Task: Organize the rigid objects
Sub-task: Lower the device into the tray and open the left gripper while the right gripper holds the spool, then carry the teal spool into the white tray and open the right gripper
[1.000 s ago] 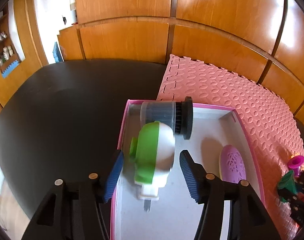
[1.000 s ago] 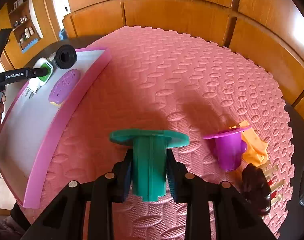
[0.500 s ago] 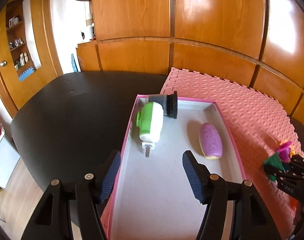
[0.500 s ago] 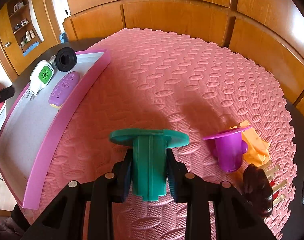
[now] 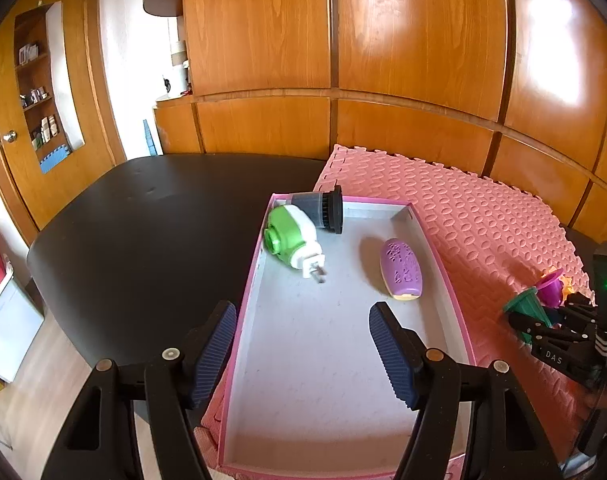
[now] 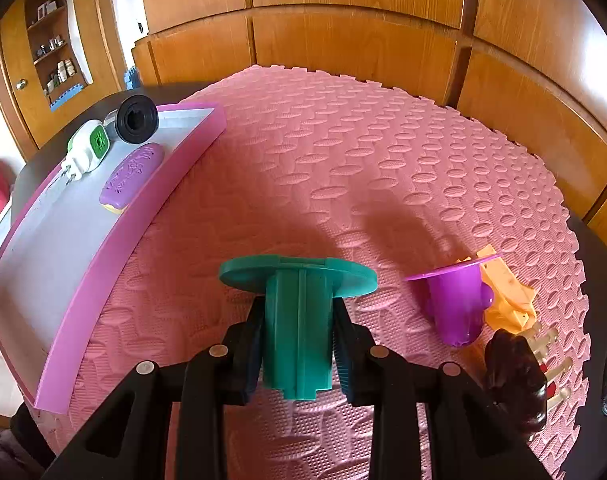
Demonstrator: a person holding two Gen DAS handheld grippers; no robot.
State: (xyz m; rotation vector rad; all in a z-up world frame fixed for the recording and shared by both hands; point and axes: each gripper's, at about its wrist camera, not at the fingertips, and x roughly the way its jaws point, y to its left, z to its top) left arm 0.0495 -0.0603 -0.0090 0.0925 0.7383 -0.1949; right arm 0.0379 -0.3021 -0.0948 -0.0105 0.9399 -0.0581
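My left gripper (image 5: 303, 344) is open and empty, held above the near half of the pink tray (image 5: 443, 264). At the tray's far end lie a green and white plug device (image 5: 289, 238), a black and grey cylinder (image 5: 323, 210) and a purple oval piece (image 5: 401, 270). My right gripper (image 6: 299, 344) is shut on a teal flanged piece (image 6: 297, 312), just over the pink foam mat (image 6: 343, 160). A purple flanged cup (image 6: 455, 304) stands to its right. The tray also shows in the right wrist view (image 6: 115, 236), at the left.
An orange piece (image 6: 503, 300), a dark brown object (image 6: 511, 376) and clear pegs lie at the mat's right edge. The mat rests on a black table (image 5: 143, 232). Wooden wall panels (image 5: 383, 60) stand behind. The table's left edge drops to the floor.
My left gripper has pulled back and up from the green and white plug device, which now lies loose in the tray. My right gripper has stayed still, holding the teal piece.
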